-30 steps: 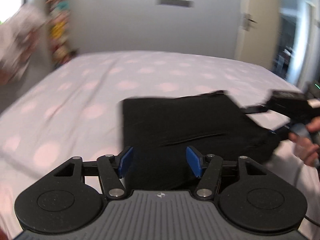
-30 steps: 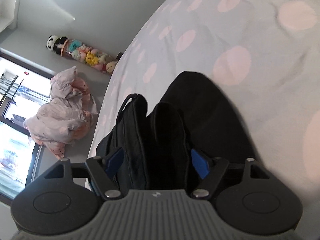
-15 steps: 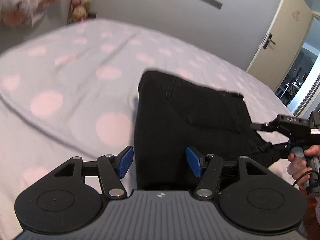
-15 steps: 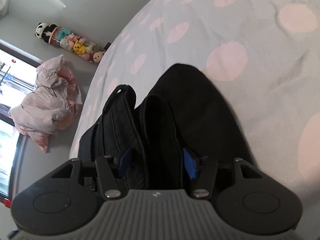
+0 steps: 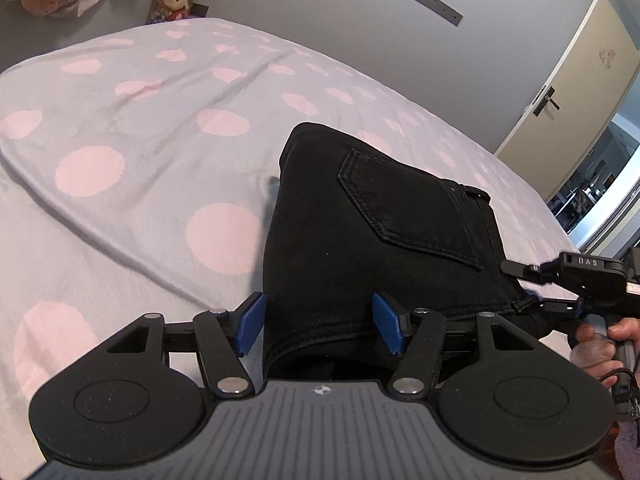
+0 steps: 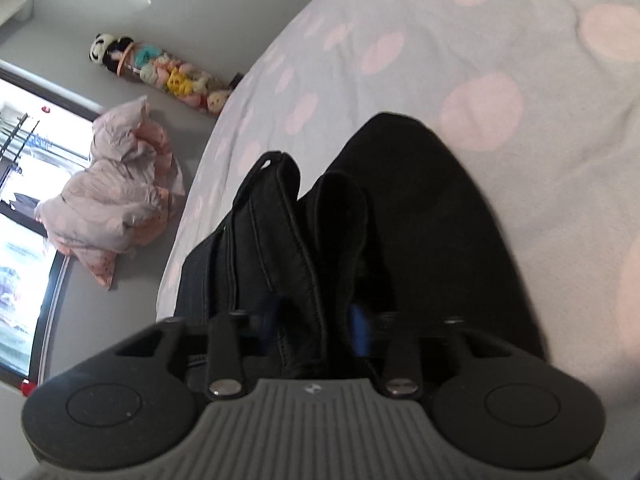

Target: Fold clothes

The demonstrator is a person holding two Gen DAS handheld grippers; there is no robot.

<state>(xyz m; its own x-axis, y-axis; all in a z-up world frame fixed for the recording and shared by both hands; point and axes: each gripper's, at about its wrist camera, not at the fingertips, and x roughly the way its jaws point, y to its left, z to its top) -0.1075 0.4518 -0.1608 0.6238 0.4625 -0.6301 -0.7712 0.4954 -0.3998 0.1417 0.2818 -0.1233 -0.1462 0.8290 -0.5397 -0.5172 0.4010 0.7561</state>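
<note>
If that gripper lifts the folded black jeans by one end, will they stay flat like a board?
Probably not. The black jeans are soft denim that bunches into ridges where the right gripper has just been closing on them, so the free end would likely droop. Stacked layers suggest some weight. The stitched, matte cloth looks unlikely to slip.

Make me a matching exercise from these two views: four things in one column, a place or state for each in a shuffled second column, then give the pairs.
Things:
1. left claw
2. right claw
3. black jeans
4. pink bundle of bedding

Places or states:
A. on the floor by the window
B. folded on the spotted bed cover
C. open, astride the jeans' near edge
D. just been closing, pinching a fold of the jeans

Pairs: 1-C, 2-D, 3-B, 4-A
</note>
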